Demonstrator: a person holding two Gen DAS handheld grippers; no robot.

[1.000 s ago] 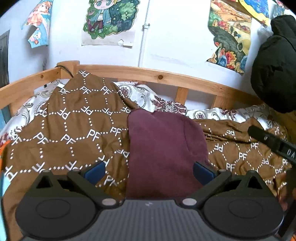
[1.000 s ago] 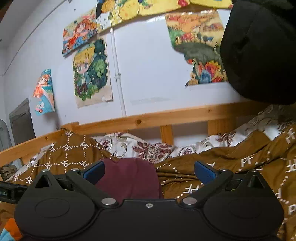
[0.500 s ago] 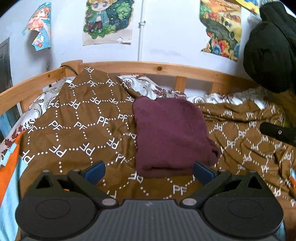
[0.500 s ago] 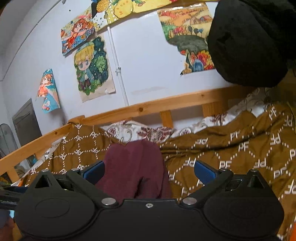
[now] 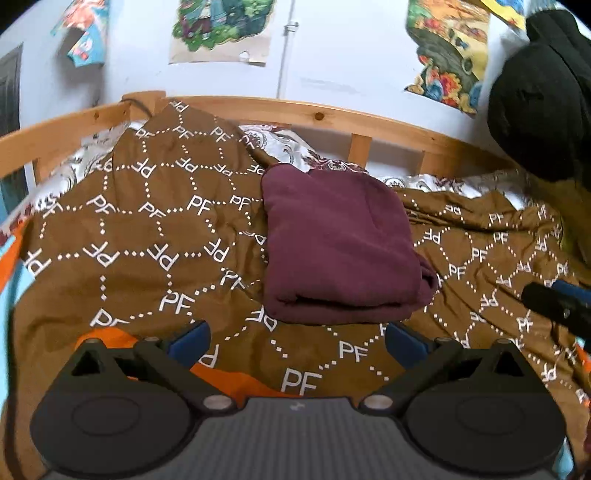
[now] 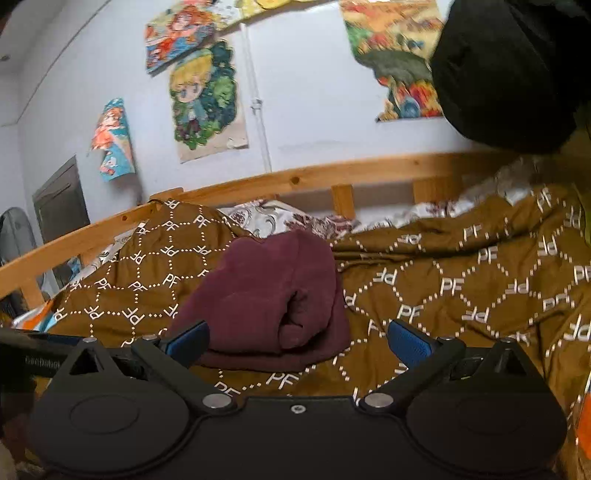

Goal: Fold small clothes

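nearest the camera in the left wrist view, the left gripper (image 5: 297, 338) has its blue-padded fingers (image 5: 188, 338) spread wide with nothing between them, hovering over the brown quilted bedspread printed with white "pf" letters and dotted hexagons (image 5: 147, 236). the right gripper (image 6: 297, 338) is likewise wide apart and empty above the same bedspread (image 6: 480, 280); its tip also shows at the right edge of the left view (image 5: 557, 306), well apart from the cloth.

just beyond the left gripper's fingers, on the bedspread, lies the folded maroon fleece garment (image 5: 340, 247), a thick rectangular bundle with its layered fold edge facing the camera. in the right wrist view the garment (image 6: 273, 291) sits left of centre on the bedspread, its rolled edge visible, close behind the left finger.

an orange and light blue cloth (image 5: 229, 376) shows under the bedspread's near edge. beyond the garment a white floral sheet (image 5: 291, 151) peeks out, then the curved wooden bed rail (image 5: 369, 123), then a white wall with cartoon posters (image 5: 221, 29). a black padded jacket (image 5: 539, 96) hangs above the bedspread's far right corner.
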